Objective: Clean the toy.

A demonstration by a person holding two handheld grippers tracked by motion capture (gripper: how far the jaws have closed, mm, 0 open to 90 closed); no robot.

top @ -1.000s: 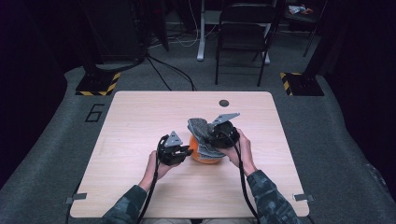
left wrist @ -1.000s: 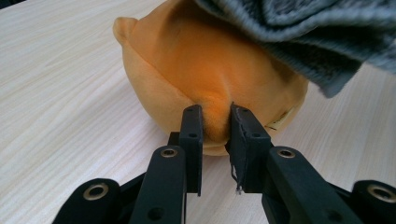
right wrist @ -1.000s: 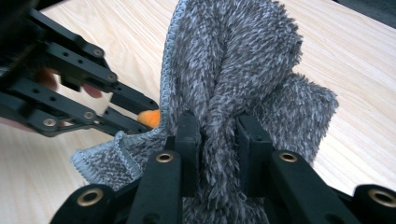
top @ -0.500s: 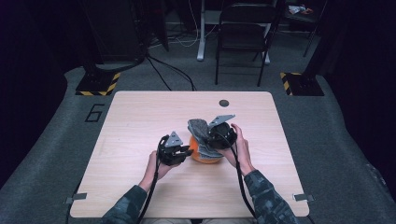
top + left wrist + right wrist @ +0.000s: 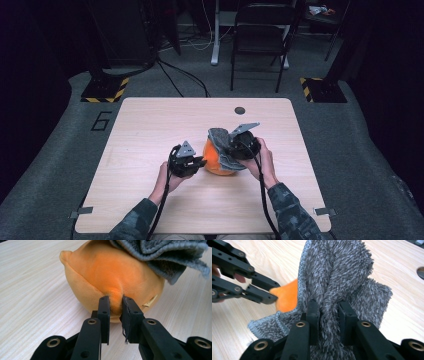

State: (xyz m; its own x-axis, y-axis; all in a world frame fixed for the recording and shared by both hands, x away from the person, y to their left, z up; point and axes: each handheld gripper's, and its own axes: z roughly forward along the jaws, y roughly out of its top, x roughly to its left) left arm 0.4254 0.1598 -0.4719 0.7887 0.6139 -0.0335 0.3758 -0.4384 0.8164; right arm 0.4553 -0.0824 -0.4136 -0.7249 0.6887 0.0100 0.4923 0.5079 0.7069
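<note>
Looking down from the high view, the orange plush (image 5: 216, 159) sits near the middle of the wooden surface (image 5: 150, 125), with the grey cloth (image 5: 223, 145) draped over its far right side. The left claw (image 5: 200, 162) meets the plush from the left; the right claw (image 5: 231, 150) is at the cloth. A dark round grommet (image 5: 240, 110) lies farther back, well apart, and nothing blocks either hand.

From the left gripper view, the left claw (image 5: 115, 303) is clamped on a pinch of orange plush (image 5: 100, 272); its jaws have just been closing.

From the right gripper view, the right claw (image 5: 329, 312) is clamped on a fold of grey cloth (image 5: 337, 272). I judge the cloth is being worked over the anchored plush; the next move calls for a steady left hold.
</note>
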